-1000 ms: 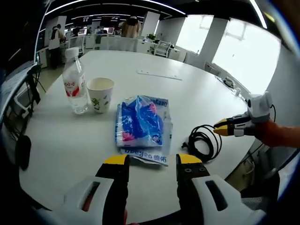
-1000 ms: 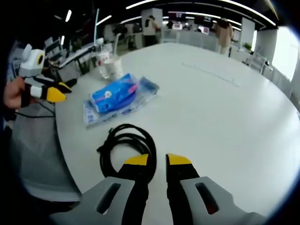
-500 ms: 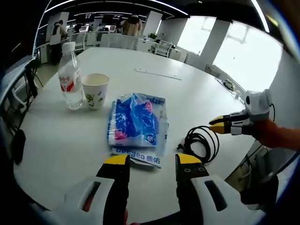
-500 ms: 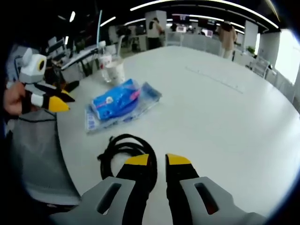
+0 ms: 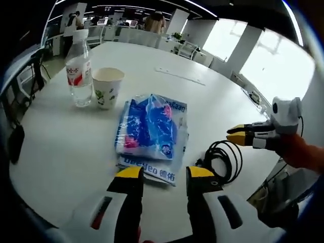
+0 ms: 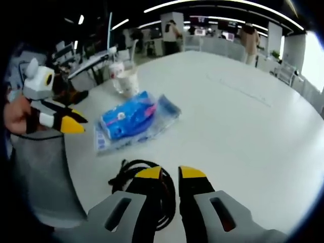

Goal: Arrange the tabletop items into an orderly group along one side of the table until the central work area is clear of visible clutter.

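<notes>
A blue plastic pack lies flat on the white round table, just ahead of my left gripper, which is open and holds nothing. Beyond it stand a paper cup and a water bottle. A coiled black cable rests near the table edge to the right. My right gripper hovers over that coil. In the right gripper view, the right gripper shows a narrow gap with nothing in it, above the cable. The pack, cup and left gripper lie beyond.
A thin pale strip lies further in on the tabletop. The table's near edge runs just under both grippers. Office chairs, desks and standing people are beyond the far edge.
The right gripper has come nearer the cable, which now lies partly behind its jaws. The left gripper has edged closer to the pack. Nothing on the table has moved.
</notes>
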`<state>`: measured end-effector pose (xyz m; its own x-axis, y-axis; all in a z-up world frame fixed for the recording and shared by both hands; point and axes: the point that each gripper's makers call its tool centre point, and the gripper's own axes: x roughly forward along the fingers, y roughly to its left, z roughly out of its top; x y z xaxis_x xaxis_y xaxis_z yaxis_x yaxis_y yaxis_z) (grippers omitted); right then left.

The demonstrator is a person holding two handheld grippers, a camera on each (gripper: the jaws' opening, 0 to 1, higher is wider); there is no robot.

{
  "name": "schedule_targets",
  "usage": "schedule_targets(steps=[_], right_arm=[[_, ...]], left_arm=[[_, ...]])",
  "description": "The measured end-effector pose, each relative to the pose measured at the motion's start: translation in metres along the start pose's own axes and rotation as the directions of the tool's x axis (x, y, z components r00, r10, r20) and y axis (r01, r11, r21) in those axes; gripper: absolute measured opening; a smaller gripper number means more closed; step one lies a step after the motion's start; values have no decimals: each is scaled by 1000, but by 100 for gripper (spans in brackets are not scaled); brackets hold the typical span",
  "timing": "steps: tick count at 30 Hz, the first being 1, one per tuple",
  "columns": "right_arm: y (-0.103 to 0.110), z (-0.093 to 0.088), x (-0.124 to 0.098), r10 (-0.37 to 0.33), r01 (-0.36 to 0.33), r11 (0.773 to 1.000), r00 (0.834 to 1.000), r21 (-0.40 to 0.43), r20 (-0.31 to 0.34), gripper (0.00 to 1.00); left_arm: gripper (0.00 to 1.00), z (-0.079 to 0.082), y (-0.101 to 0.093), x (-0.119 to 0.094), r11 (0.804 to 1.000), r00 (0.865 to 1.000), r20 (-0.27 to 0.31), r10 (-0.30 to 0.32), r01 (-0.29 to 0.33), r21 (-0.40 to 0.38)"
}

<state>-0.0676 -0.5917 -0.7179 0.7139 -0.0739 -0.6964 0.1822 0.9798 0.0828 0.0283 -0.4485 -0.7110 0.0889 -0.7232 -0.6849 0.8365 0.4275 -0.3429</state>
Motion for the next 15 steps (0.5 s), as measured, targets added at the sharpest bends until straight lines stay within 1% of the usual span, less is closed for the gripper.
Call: schedule_targets(steps=[1, 4, 5, 7, 8, 11, 13, 15], right_arm=[[2, 4, 4, 13, -13, 1000, 1000, -1, 0, 10], [7, 18, 18, 37, -37, 999, 999, -10, 6, 11], [9, 25, 24, 50, -50, 999, 999, -11, 10, 11], [13, 37, 33, 70, -70, 997, 997, -14, 17, 11], [14, 41, 37, 79, -79, 997, 997, -16, 18, 11], [17, 55, 50, 99, -98, 995, 995, -21, 24, 12], [17, 63, 60, 109, -109, 994, 994, -21, 22, 13], [16, 67, 70, 122, -122, 992, 992, -9, 16, 13]], left_arm=[[31, 1, 0, 2, 1000, 1000, -4, 3, -3, -4], [31, 4, 2, 9, 998, 999, -30, 23, -25, -59], [31, 3, 6, 14, 994, 998, -45, 36, -41, -101], [31, 2, 8, 18, 988, 997, -69, 45, -55, -147], [31, 1, 12, 20, 981, 995, -81, 65, -78, -177], [31, -3, 17, 25, 975, 991, -104, 88, -107, -197], [31, -4, 19, 27, 970, 989, -105, 100, -120, -211], [30, -4, 17, 29, 964, 991, -101, 90, -112, -241]])
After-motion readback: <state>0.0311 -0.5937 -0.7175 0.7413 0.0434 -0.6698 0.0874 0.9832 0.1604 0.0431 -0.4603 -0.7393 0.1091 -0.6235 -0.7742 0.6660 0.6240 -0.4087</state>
